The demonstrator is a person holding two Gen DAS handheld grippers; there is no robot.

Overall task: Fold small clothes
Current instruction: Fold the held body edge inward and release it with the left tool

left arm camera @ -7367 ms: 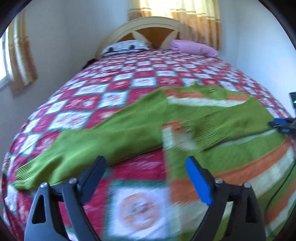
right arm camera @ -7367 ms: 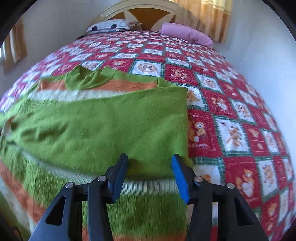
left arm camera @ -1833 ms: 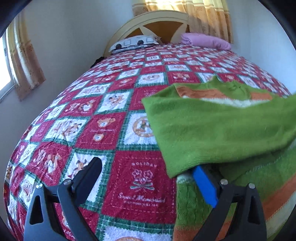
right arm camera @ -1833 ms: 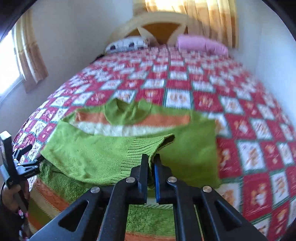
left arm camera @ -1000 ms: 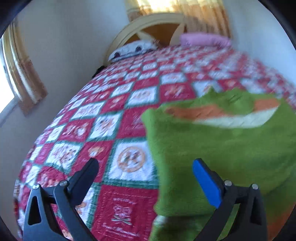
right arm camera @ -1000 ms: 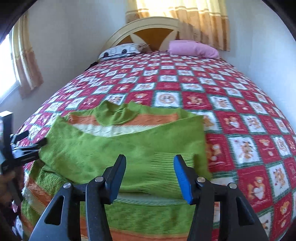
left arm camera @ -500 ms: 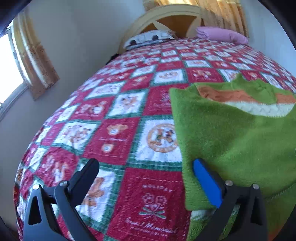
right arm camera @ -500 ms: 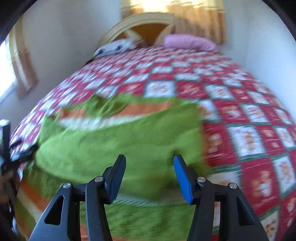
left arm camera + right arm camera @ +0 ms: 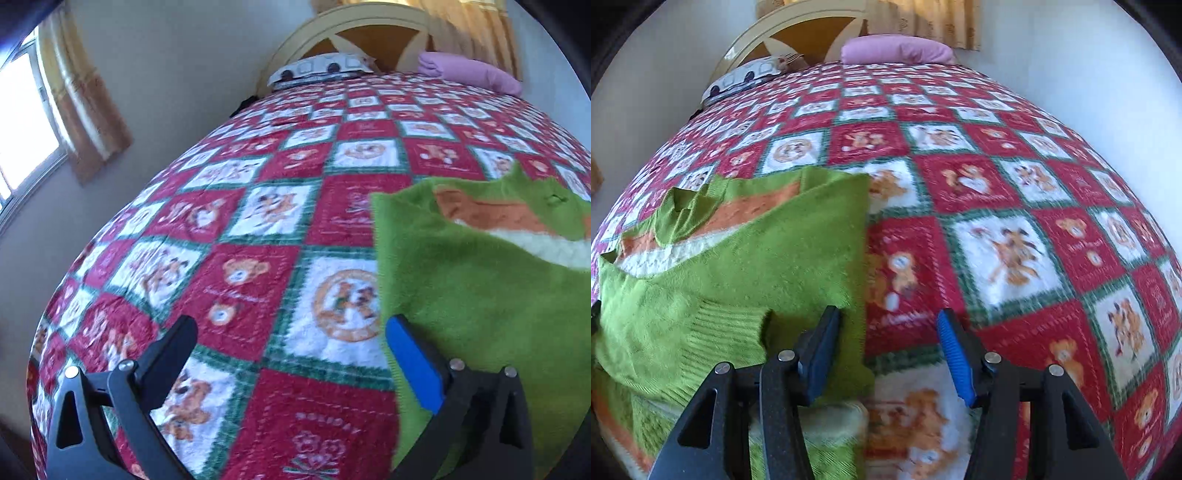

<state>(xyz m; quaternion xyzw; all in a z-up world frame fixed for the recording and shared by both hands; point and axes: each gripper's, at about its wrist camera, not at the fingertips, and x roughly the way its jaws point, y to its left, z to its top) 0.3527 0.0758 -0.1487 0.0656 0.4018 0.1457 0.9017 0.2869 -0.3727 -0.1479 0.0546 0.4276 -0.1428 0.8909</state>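
The sweater (image 9: 746, 266) is the one obstacle on the quilt (image 9: 1015, 236). Right of the sweater, and beyond it up to the pillows (image 9: 897, 50) at the headboard (image 9: 798, 35), the quilt lies bare and flat. Left of the sweater, bare quilt (image 9: 229, 266) runs to the bed's edge, where a wall (image 9: 177, 74) and curtain (image 9: 85, 107) close that side.

1. The left gripper (image 9: 290, 345) hangs over the quilt (image 9: 236, 229), jaws wide apart with nothing between them.
2. The green sweater (image 9: 480, 302) lies beside its blue pad.
3. Two pillows (image 9: 321, 70) lie at the headboard.
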